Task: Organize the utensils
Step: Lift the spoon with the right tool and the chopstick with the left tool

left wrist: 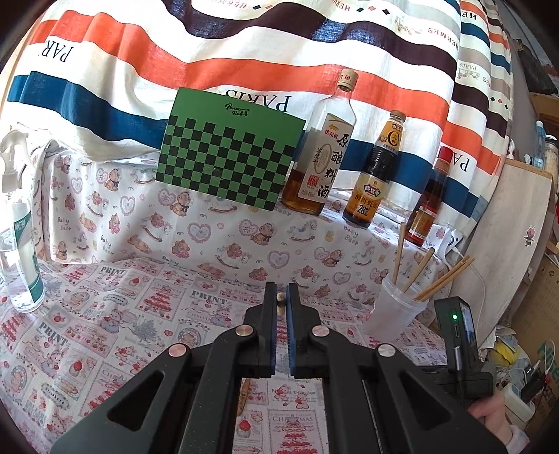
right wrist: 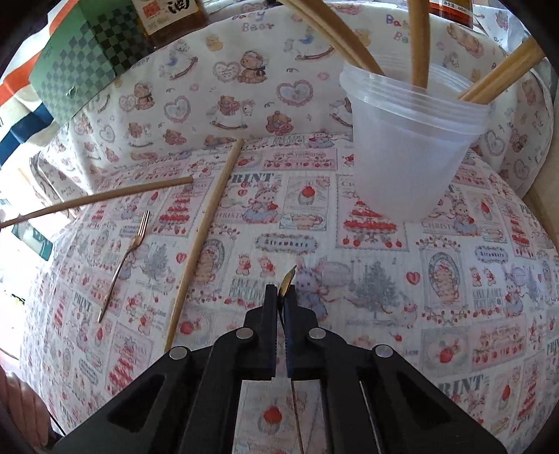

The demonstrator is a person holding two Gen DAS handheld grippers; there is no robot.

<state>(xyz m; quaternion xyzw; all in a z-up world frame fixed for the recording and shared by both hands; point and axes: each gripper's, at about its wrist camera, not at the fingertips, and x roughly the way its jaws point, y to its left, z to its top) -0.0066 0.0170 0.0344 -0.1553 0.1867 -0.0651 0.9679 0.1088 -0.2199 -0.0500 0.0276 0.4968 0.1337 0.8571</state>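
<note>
The plastic cup (right wrist: 415,146) hides the lower ends of the chopsticks (right wrist: 419,42) standing in it, and their tops run past the top edge. Left of the cup, a long chopstick (right wrist: 87,200) leaves the frame. Bottle labels (right wrist: 167,14) behind are cropped.

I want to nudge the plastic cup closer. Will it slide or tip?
It probably tips easily: the plastic cup narrows toward its base, and long chopsticks lean out over its rim, raising the weight. It looks thin and light, and the patterned cloth beneath may grip or bunch. Push low, near the base.
</note>
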